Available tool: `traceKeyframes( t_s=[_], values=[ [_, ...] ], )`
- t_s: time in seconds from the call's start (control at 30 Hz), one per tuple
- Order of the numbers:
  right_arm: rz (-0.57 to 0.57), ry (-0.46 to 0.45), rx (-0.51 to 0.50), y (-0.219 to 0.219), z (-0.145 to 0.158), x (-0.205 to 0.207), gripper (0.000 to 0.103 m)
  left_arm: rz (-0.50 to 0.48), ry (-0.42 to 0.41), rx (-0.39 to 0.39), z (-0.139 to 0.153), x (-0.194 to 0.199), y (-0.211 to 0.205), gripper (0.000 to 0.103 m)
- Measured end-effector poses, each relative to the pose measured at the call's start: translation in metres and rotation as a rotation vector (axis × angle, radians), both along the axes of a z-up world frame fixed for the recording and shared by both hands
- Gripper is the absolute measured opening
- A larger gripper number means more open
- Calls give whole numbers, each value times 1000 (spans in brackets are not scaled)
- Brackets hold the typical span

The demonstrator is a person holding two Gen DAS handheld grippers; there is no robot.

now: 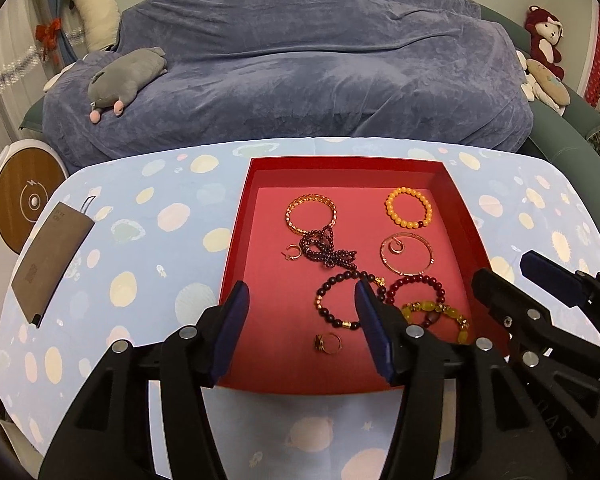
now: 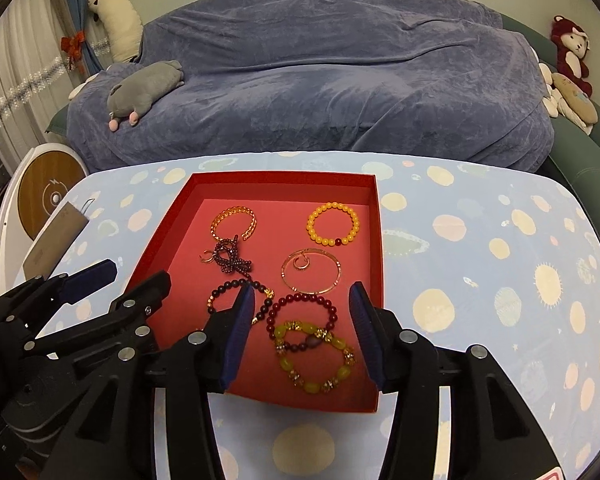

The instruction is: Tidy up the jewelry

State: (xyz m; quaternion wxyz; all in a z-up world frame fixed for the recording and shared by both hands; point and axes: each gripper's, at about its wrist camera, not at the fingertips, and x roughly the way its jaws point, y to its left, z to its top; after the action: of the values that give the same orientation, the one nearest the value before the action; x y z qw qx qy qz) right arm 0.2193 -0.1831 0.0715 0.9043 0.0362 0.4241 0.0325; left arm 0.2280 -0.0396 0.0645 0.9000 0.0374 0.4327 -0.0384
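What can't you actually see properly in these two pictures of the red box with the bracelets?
- Left wrist view: the left claw covers part of the dark bead bracelet; the red box hides its own near corners behind both claws.
- Right wrist view: the small ring is hidden behind the right claw.
- Both views: the earrings' detail is too small.

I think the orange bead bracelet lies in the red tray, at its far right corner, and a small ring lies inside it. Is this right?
Not quite. The orange bead bracelet in the red tray has nothing inside it. The small ring lies inside the thin gold bangle, nearer the camera. The right wrist view shows it.
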Motion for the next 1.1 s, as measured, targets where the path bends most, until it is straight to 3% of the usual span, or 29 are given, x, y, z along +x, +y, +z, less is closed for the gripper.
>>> traceKeyframes(
  t_s=[0.5,0.77,1.1],
  values=[
    [-47,-13,-43,-1,14,-81,57,27,4,3,10,-75,5,65],
    [-68,1,-36,-3,10,-104,64,52,9,18,7,-98,9,72],
    [-69,7,-34,-2,8,-122,65,63,-2,41,7,-113,10,76]
  ],
)
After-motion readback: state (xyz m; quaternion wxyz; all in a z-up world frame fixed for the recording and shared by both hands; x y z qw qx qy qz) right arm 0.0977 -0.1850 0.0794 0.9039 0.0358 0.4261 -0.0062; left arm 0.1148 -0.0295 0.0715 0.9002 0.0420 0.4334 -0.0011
